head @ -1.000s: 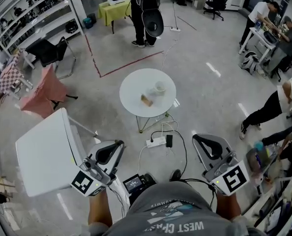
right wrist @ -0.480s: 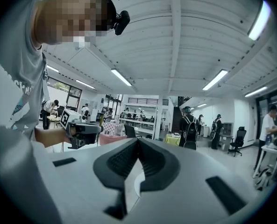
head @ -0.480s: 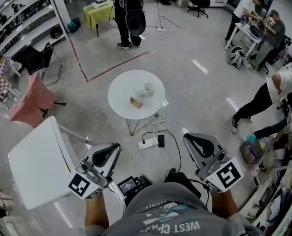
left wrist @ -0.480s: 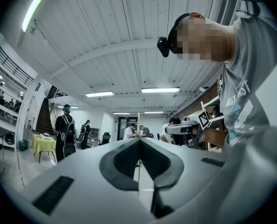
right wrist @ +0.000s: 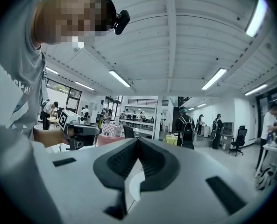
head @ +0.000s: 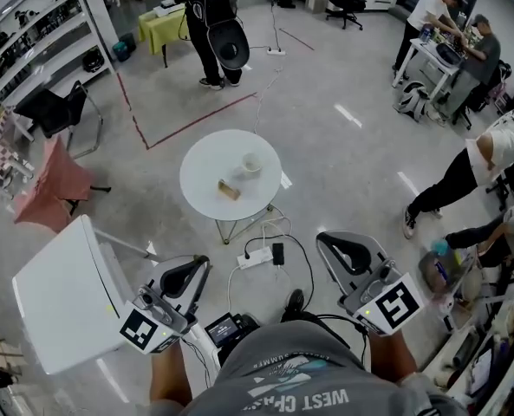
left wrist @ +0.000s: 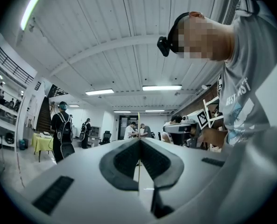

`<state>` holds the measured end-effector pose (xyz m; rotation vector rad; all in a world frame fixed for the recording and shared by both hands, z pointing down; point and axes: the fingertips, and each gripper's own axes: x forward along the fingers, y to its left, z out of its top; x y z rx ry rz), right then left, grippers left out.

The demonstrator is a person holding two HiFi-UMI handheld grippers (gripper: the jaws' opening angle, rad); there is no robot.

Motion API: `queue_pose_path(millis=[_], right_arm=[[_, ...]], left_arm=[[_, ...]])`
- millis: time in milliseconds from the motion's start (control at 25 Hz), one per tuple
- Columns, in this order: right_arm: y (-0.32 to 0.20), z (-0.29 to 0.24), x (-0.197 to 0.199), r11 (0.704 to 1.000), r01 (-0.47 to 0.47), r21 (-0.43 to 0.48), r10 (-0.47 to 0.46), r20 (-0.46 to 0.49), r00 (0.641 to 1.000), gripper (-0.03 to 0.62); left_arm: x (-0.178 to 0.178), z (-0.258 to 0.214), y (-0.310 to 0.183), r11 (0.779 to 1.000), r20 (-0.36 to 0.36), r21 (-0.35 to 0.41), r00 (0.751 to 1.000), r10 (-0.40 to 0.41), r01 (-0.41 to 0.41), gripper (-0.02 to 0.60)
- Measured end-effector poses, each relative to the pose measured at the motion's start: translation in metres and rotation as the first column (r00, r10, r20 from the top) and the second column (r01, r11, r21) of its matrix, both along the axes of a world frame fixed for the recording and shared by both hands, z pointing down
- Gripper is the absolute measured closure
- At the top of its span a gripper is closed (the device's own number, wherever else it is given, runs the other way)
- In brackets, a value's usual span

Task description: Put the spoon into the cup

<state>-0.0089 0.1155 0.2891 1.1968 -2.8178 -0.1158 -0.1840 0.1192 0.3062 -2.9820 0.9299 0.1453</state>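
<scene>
1. Looking steeply down on a grey concrete floor (head: 343, 172), filling most of the head view.
2. Skirting a tilted white board (head: 66, 289) at the left edge, just beside the left gripper.
3. Facing a round white counter (head: 206, 167) on thin legs, well ahead of both grippers.
4. Catching a person with a backpack (head: 206, 16) standing beyond the counter, well apart from it.
5. Holding the left gripper (head: 204, 261) low and near the body, with its fingers closed on nothing, tips meeting in the left gripper view (left wrist: 139, 140).
6. Holding the right gripper (head: 322, 237) likewise low, well apart from the left one, with its fingers closed and empty in the right gripper view (right wrist: 138, 139).
7. Seeing a white power strip (head: 255, 256) lying on the floor between the counter and the grippers.
8. Finding the white cup (head: 251, 164) standing upright on the counter, right of its middle.
9. Spotting a small tan thing (head: 229, 189) lying on the counter near the cup but apart from it, too small for telling whether it is the spoon.
</scene>
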Motion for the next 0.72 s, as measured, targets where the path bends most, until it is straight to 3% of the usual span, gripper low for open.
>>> queue_pose_path(millis=[240, 720], right_arm=[[-0.022, 0.006, 0.025, 0.999, 0.032, -0.012, -0.032, 0.013, 0.999, 0.592], [-0.06, 0.011, 0.089, 0.997, 0.069, -0.026, -0.068, 0.053, 0.996, 0.591]], left_arm=[[0.021, 0.0, -0.017, 0.999, 0.027, 0.028, 0.999, -0.031, 0.03, 0.58], [0.088, -0.004, -0.052, 0.997, 0.056, 0.011, 0.996, -0.071, 0.07, 0.58]])
